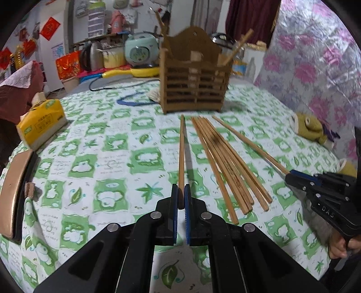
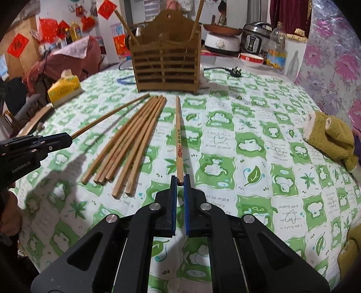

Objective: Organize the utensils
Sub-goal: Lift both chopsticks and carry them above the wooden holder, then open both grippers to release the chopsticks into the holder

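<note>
I hold a gripper in each hand over a table (image 1: 108, 139) covered in a green-and-white patterned cloth; both point down and forward toward a brown slatted holder (image 1: 194, 83) that stands upright near the far edge.

My left gripper (image 1: 181, 198) is closed on the near end of one chopstick (image 1: 181, 153); its blue pads pinch the stick, which runs straight away from me toward the holder, its far tip just short of the holder's base.

My right gripper (image 2: 180, 183) is also closed, its pads clamped on the near end of another chopstick (image 2: 179, 135), one with red lettering along it; this stick too points toward the holder.

Between the two held sticks lies a loose bundle (image 2: 133, 139) of about six chopsticks, flat on the cloth, fanned slightly, their far ends near the holder and touching neither gripper.

In the holder, two sticks (image 2: 196, 20) already stand tilted, one at each end compartment.

A yellow tissue pack (image 1: 41, 126) sits by the left edge; a green plush toy (image 2: 329, 137) lies by the right edge; a blue band (image 1: 133, 101) lies on the cloth just left of the holder; kitchen appliances crowd the background beyond the far edge.
</note>
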